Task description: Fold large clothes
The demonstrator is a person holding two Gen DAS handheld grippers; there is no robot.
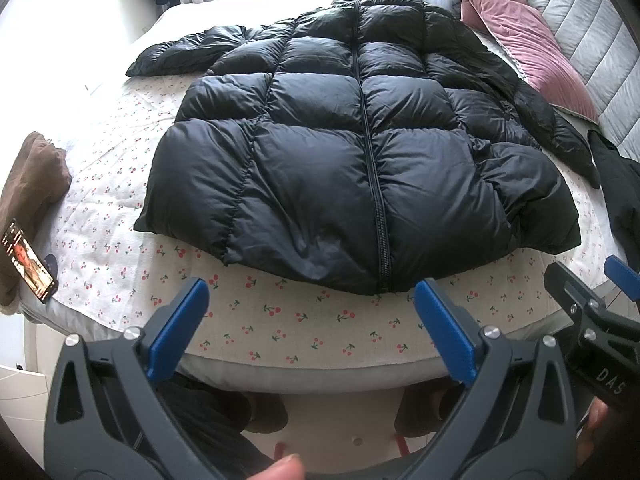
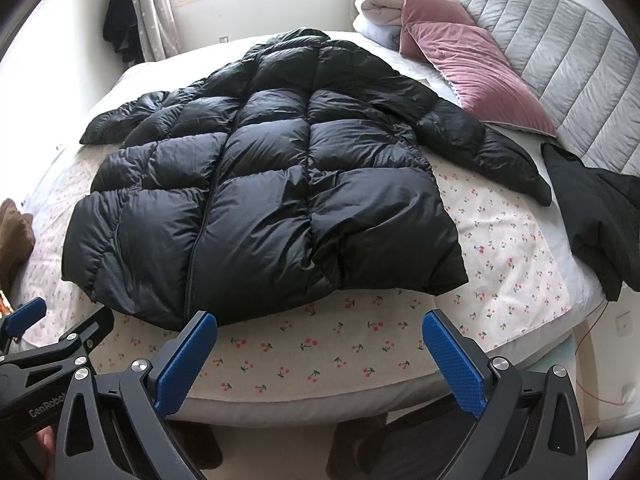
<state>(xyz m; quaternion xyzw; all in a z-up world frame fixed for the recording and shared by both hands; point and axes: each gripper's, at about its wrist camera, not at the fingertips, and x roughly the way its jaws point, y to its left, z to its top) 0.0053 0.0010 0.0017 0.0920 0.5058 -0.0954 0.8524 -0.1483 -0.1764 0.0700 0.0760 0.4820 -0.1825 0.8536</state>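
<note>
A black quilted puffer jacket lies flat and zipped on the cherry-print sheet, hem toward me, both sleeves spread out to the sides. It also shows in the right wrist view. My left gripper is open and empty, held over the bed's near edge just short of the hem. My right gripper is open and empty, likewise just in front of the hem. Each gripper shows at the edge of the other's view: the right gripper and the left gripper.
A pink velvet pillow and a grey padded headboard are at the far right. Another black garment lies at the right edge of the bed. A brown cloth and a phone sit at the left.
</note>
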